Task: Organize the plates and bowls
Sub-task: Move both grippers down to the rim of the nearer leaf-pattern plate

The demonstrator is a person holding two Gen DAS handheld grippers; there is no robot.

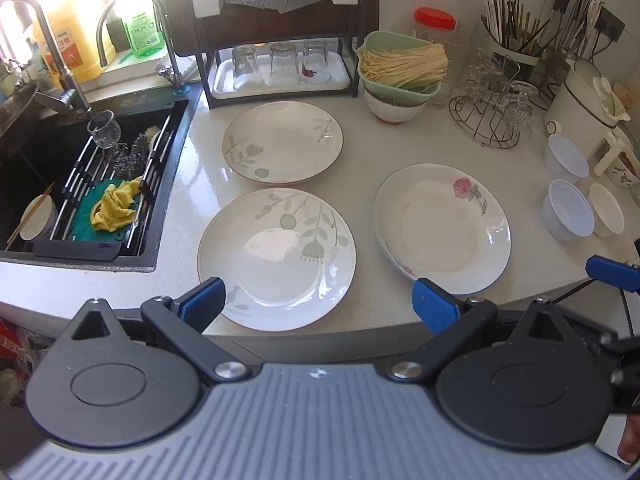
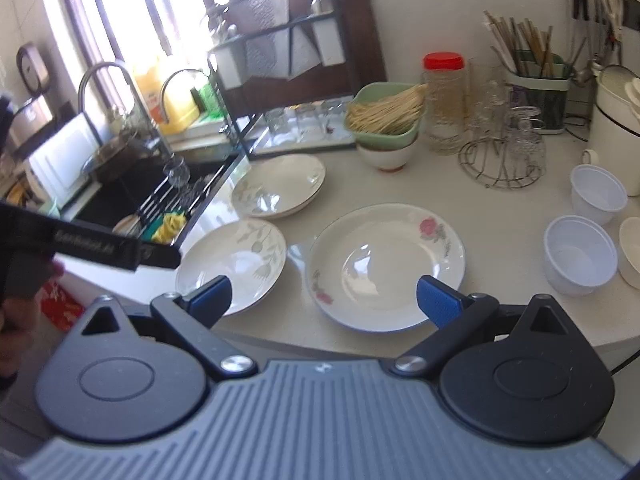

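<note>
Right now both tongs gape wide and hold nothing: the left gripper (image 1: pixel 318 300) hovers low in its frame over the leaf plate (image 1: pixel 276 258), the right gripper (image 2: pixel 324 296) over the rose plate (image 2: pixel 387 266). Another leaf plate (image 1: pixel 282 142) lies mid-frame on the counter (image 1: pixel 360 160), and three small bowls (image 1: pixel 567 210) sit at the right edge.

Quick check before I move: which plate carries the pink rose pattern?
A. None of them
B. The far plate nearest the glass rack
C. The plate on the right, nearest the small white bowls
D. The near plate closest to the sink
C: the rose plate lies on the right, next to the small white bowls, while the other two plates show grey-green leaf prints.
</note>
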